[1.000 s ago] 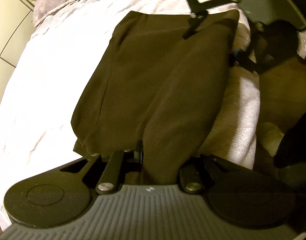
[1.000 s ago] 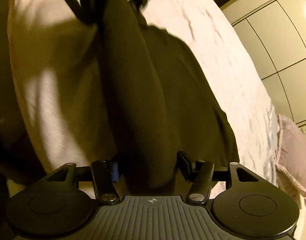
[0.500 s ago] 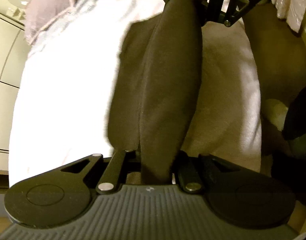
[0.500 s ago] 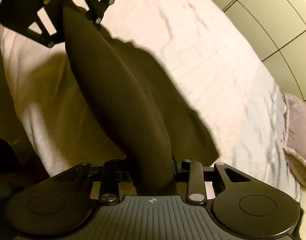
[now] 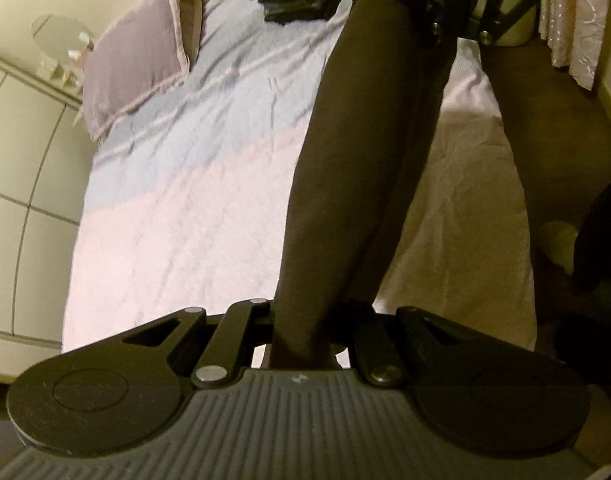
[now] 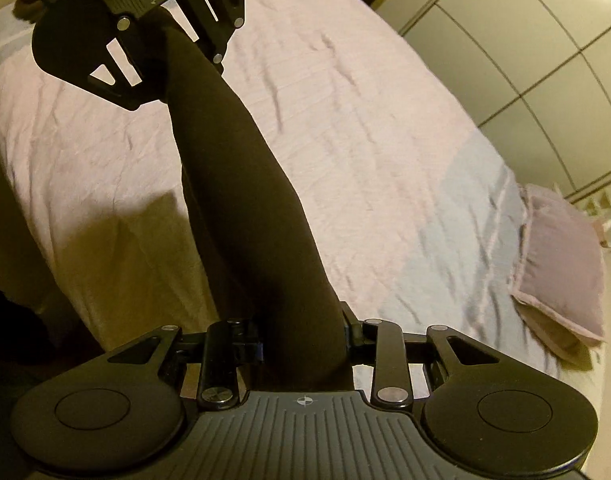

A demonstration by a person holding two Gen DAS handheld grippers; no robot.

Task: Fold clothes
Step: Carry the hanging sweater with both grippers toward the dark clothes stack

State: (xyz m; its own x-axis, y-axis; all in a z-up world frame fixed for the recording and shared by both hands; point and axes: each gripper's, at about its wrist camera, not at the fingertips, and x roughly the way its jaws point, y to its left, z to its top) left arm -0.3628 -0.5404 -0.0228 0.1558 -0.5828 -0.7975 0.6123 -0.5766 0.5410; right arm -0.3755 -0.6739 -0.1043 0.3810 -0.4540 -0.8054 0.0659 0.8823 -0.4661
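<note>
The dark garment hangs stretched above the bed, each end pinched in a hand-held gripper, left and right; lifting step, next lay it down folded toward 12 o'clock.

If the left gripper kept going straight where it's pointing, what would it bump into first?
Probably the dark garment it already grips, stretched ahead toward the right gripper. Past that, likely the bed cover; depth is unclear.

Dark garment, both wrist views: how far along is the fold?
Done: none visible. In hand: the left gripper and right gripper each clamp one end of the dark garment, stretched taut between them above the bed. Left: lay it down, fold it.
</note>
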